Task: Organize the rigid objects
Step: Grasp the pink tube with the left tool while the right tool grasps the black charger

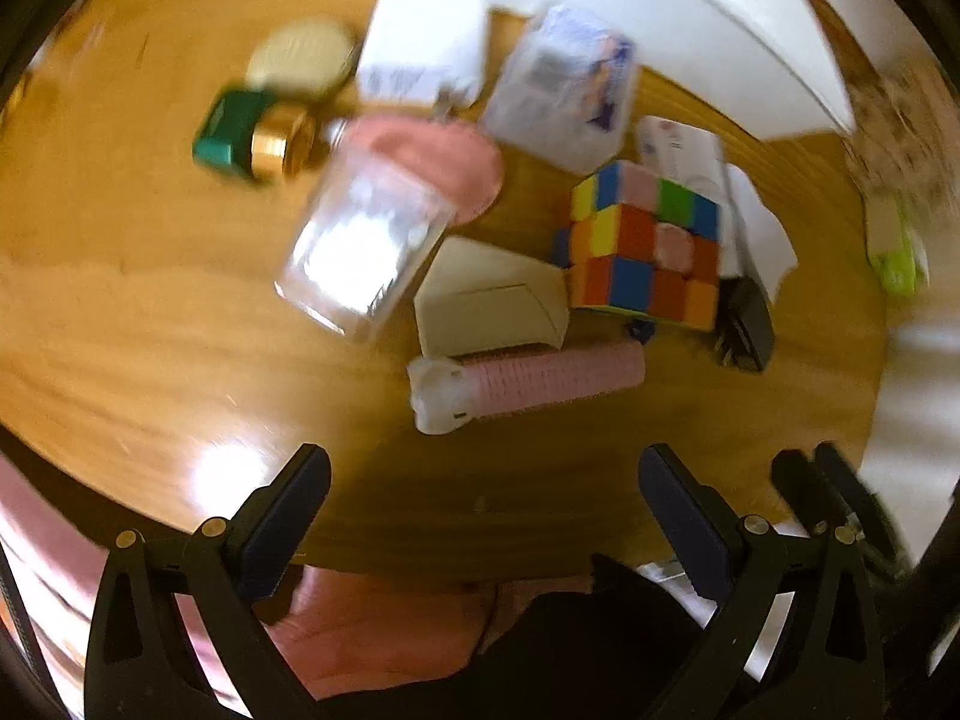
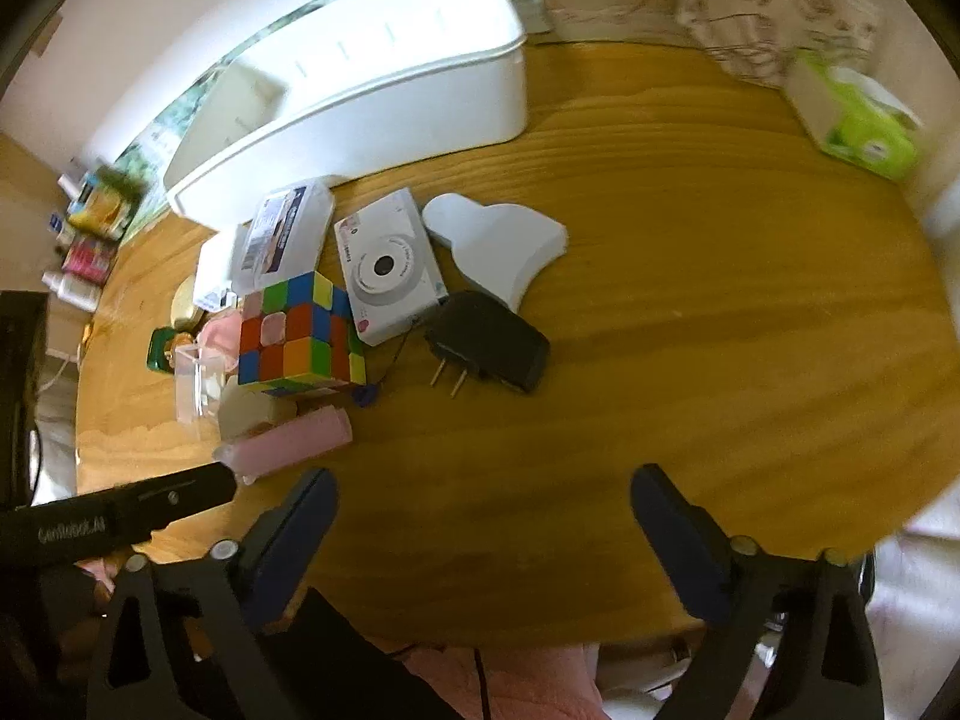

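We work over a round wooden table (image 2: 690,312) that carries a white storage bin (image 2: 372,78) at its far edge and a tight cluster of small items just in front of it. The left wrist view is motion-blurred, so printed labels and fine edges there cannot be read. The colour cube (image 2: 300,336) stands at the centre of the cluster and hides part of the clear plastic box (image 1: 360,246), which is seen whole only from the left side. A pink ribbed cylinder (image 1: 528,381) lies nearest both grippers, touching a cream box (image 1: 486,300). The white camera (image 2: 390,270) lies flat just beside the cube, with a black plug adapter (image 2: 489,342), prongs toward us, near it and a white shaped piece (image 2: 498,240) beyond. A green-and-gold bottle (image 1: 252,135) lies on its side at the far left; its cap end is indistinct. The left gripper (image 1: 486,480) hangs above bare wood with fingers apart and nothing between them. The right gripper (image 2: 483,504) likewise stands wide and empty. A green tissue pack (image 2: 858,120) sits well apart.
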A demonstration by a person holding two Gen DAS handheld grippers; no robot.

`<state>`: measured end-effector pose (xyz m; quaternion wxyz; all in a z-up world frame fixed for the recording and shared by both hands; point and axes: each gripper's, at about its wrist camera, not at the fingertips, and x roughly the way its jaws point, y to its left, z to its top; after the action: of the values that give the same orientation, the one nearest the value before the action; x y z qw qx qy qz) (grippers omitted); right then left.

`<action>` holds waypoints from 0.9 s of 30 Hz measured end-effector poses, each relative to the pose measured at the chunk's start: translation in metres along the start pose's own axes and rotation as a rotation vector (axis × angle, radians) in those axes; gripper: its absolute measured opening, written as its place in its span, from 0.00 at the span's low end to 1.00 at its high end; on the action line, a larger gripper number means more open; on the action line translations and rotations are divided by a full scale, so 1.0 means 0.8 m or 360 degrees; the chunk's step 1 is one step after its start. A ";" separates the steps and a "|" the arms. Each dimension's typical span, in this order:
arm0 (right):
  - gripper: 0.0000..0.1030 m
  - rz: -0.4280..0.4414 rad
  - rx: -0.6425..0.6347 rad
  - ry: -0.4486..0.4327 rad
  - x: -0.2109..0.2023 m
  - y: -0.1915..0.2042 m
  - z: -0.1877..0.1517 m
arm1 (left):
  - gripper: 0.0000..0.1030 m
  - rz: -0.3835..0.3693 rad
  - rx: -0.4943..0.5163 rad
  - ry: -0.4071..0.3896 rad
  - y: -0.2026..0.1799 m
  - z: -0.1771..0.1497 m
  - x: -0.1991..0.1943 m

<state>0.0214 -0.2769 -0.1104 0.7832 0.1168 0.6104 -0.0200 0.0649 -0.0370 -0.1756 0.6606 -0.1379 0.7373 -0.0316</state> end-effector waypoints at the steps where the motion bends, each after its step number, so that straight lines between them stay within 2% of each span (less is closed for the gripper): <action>1: 0.90 0.0018 -0.0026 0.0017 0.006 -0.001 0.004 | 0.99 -0.0019 -0.0065 0.0015 0.004 0.002 0.003; 5: 0.89 0.0051 -0.0152 0.0058 0.026 -0.006 0.018 | 0.99 -0.0098 -0.0316 0.0041 0.022 0.002 0.014; 10: 0.81 0.0064 -0.0316 0.0073 0.043 -0.006 0.032 | 0.99 -0.0201 -0.0622 0.0034 0.050 -0.002 0.022; 14: 0.78 0.0087 -0.0445 0.0084 0.052 -0.001 0.040 | 0.98 -0.0265 -0.0799 0.0050 0.069 -0.007 0.030; 19: 0.76 0.0087 -0.0602 0.0113 0.062 0.008 0.047 | 0.98 -0.0274 -0.0900 0.0065 0.078 -0.017 0.044; 22: 0.72 0.0089 -0.0667 0.0150 0.069 0.011 0.051 | 0.93 -0.0286 -0.0961 0.0082 0.076 -0.017 0.037; 24: 0.71 0.0092 -0.0695 0.0164 0.072 0.013 0.052 | 0.87 -0.0312 -0.0999 0.0088 0.081 -0.022 0.040; 25: 0.70 0.0091 -0.0714 0.0174 0.074 0.014 0.054 | 0.81 -0.0327 -0.1018 0.0088 0.084 -0.024 0.041; 27: 0.68 0.0091 -0.0740 0.0188 0.077 0.014 0.055 | 0.79 -0.0319 -0.1044 0.0091 0.081 -0.029 0.045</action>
<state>0.0806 -0.2685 -0.1575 0.7523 -0.0485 0.6397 0.1501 0.0282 0.0134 -0.2223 0.5537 -0.4139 0.7092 0.1385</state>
